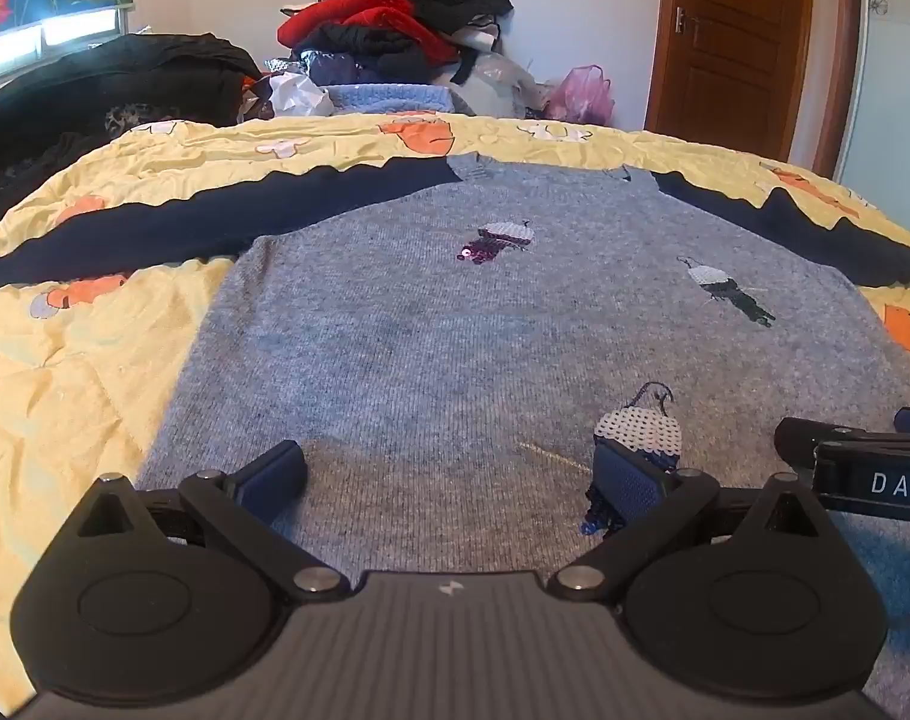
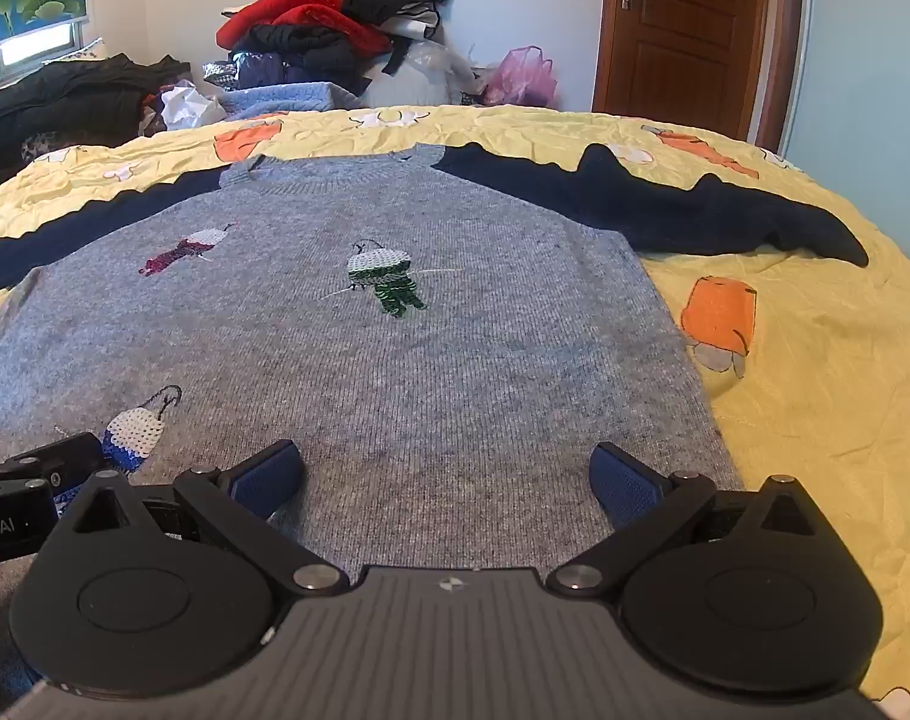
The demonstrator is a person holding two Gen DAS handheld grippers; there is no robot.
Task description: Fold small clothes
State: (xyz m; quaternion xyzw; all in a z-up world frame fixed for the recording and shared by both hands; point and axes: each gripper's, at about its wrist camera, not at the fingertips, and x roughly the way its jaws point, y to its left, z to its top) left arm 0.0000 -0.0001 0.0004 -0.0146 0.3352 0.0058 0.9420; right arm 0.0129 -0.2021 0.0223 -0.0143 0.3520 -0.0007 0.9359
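A bed under a wrinkled yellow cover with orange and white prints is filling most of both views. A grey sweater with navy sleeves is lying flat and face up across it, neck at the far side, sleeves stretching out left and right, hem at the near edge. A heap of clothes is piling up against the far wall, with a brown door standing to its right. The left claw is hovering over the near hem, left of centre, its fingers spread wide apart and gripping nothing. The right claw is sitting just beside it to the right, likewise spread apart and empty. Small sequin figures are dotting the sweater's front.
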